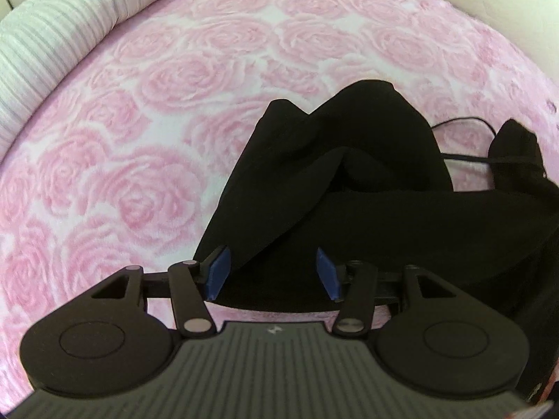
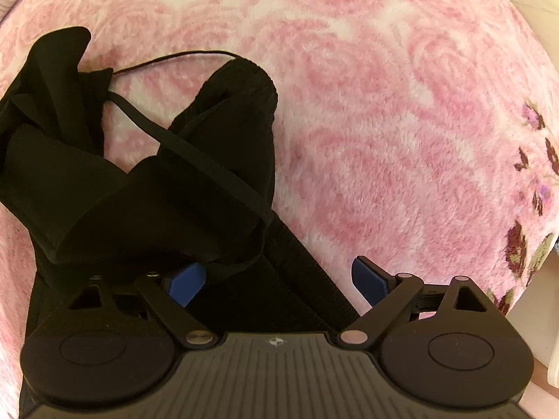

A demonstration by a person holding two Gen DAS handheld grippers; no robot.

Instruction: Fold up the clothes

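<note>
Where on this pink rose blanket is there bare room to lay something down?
Free: the blanket between the black garment and the striped white bedding, and the stretch right of the garment toward the dark flower border. Crowded: around the garment's strap and both grippers.

Blanket: pink rose pattern on a white ground, plush pile; in the right wrist view its edge carries a border of dark maroon and purple flowers with olive leaves. Garment: solid black, no print; ribbed black band; thin black drawstring. Pillow: white with fine grey stripes. Left gripper and right gripper: black bodies, blue pads.
</note>
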